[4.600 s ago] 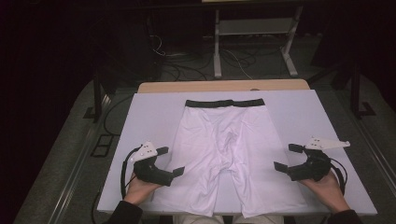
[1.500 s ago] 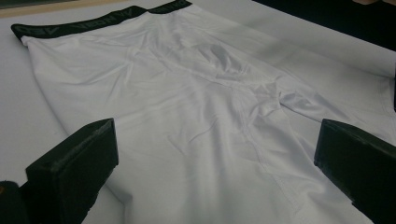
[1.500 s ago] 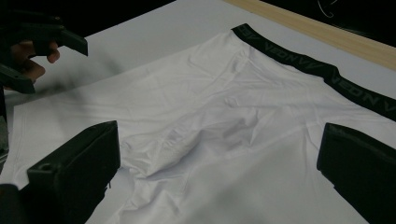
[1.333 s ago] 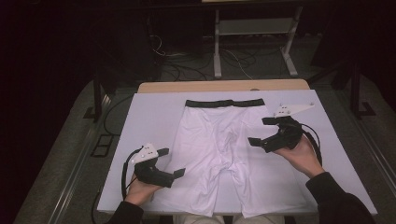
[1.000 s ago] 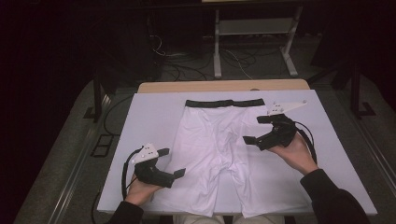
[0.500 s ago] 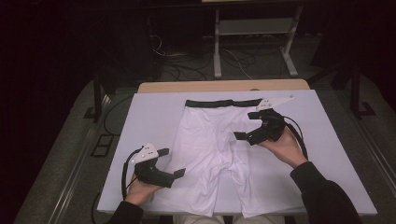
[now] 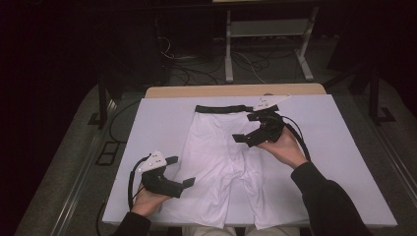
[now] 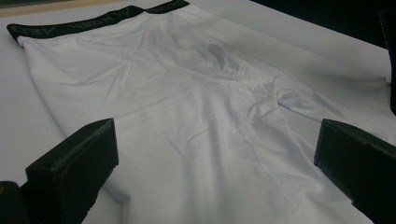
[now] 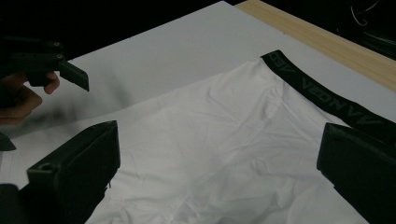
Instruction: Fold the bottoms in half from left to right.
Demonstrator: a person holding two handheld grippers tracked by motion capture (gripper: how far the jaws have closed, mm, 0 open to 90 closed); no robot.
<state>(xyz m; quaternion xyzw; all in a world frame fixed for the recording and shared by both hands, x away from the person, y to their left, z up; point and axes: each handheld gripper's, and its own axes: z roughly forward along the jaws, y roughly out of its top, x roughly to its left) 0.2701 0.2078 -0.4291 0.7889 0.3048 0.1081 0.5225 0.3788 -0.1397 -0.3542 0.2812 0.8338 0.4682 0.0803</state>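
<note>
Tongs first — both of yours stand wide open and grip nothing. On the desk (image 7: 344, 147) the white shorts (image 7: 216, 167) lie flat, black waistband (image 7: 221, 108) at the far edge. Your right tongs (image 7: 248, 129) hover over the shorts near that waistband; your left tongs (image 7: 179, 172) sit low by the near left leg.

A white board (image 7: 344, 147) is lying on a wooden table (image 7: 236, 90), its far edge showing bare wood. Beyond it, a pale metal stand (image 7: 268, 34) is standing on the grey floor (image 7: 64, 162) among loose cables (image 7: 192, 66), and the room behind is sitting in darkness.
</note>
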